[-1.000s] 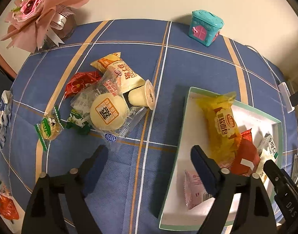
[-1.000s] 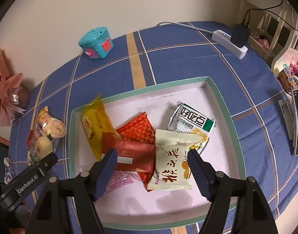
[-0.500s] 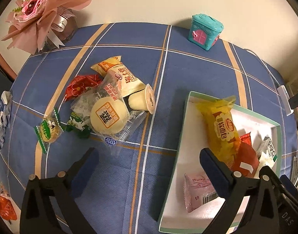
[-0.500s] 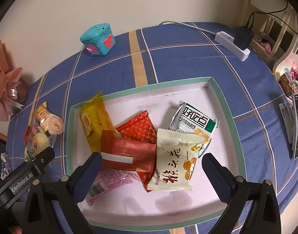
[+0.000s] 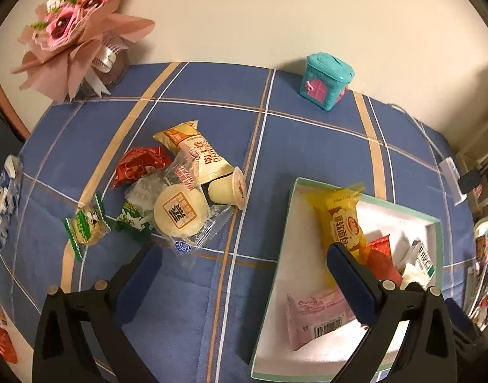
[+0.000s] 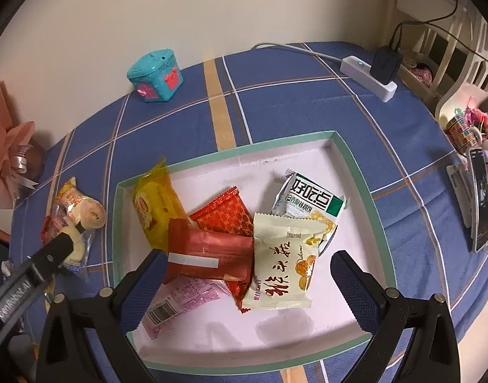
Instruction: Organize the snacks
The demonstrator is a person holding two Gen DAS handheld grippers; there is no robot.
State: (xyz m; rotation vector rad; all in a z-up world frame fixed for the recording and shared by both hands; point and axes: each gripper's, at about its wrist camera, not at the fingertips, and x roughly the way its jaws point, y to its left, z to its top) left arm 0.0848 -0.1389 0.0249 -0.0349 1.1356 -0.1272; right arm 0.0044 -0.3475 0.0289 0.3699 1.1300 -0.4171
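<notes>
Both claws spread wide and empty: the left gripper (image 5: 244, 282) hangs between the loose snack pile (image 5: 177, 188) at left centre and the tray (image 5: 277, 274), while the right gripper (image 6: 248, 279) hovers over the tray's wrappers. Six packets lie in that green-rimmed tray (image 6: 355, 172), likely the collection spot. About seven snacks wait on the blue cloth.

Tablecloth (image 5: 186, 316) – blue, tan-and-white plaid; tray (image 6: 360, 172) – white, mint rim; toy box (image 5: 327, 79) – teal, pink door.
</notes>
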